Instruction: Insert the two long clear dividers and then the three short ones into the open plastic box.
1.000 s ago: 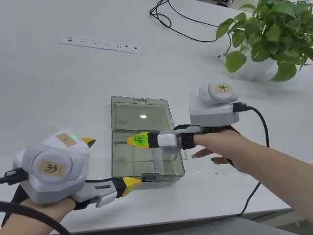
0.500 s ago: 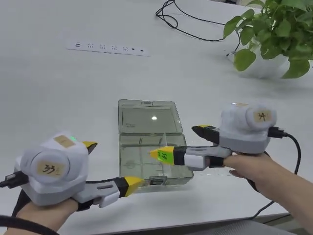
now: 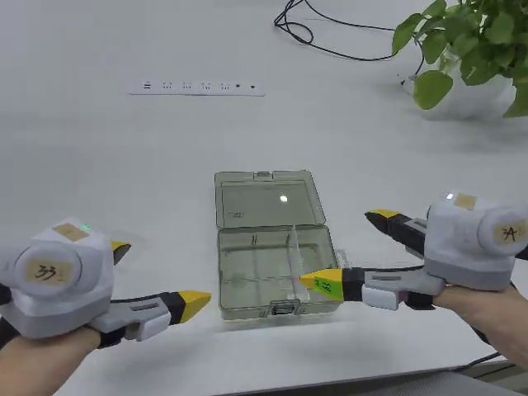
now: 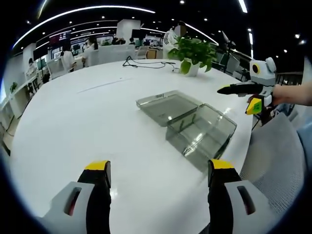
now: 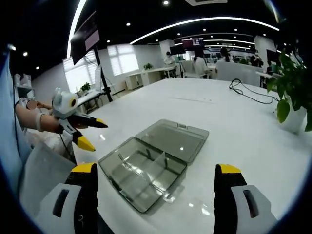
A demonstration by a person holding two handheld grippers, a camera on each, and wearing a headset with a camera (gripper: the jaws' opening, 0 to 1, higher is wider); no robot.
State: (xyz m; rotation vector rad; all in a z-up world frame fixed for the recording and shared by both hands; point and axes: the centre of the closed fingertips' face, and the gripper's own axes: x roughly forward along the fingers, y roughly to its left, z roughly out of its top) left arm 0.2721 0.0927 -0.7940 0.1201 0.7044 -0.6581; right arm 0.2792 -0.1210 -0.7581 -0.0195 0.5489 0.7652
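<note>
Since the left gripper and the right gripper both hung with their fingers spread wide and nothing between them, the step in hand looked to be fetching the next divider. Between the two pairs of fingertips, on the white table, sat the open plastic box. Its front right corner lay just beside the right gripper's lower fingertip, while the left gripper's fingers were well apart from its left wall. Inside the base, ahead of the right fingers, one clear divider seemed to stand upright, running front to back, though clear plastic against clear plastic made it hard to be sure it was fully seated. Beyond the base, farther from both sets of fingers, the lid lay flat and open.

To do the step well, the next clear piece would want pinching by its top edge, near the middle, so that it hung straight between the fingers. Its ends should meet the wall slots before any pressing down, and the free gripper could steady the box against sliding. Far past the fingertips lay a power strip and a potted plant.
</note>
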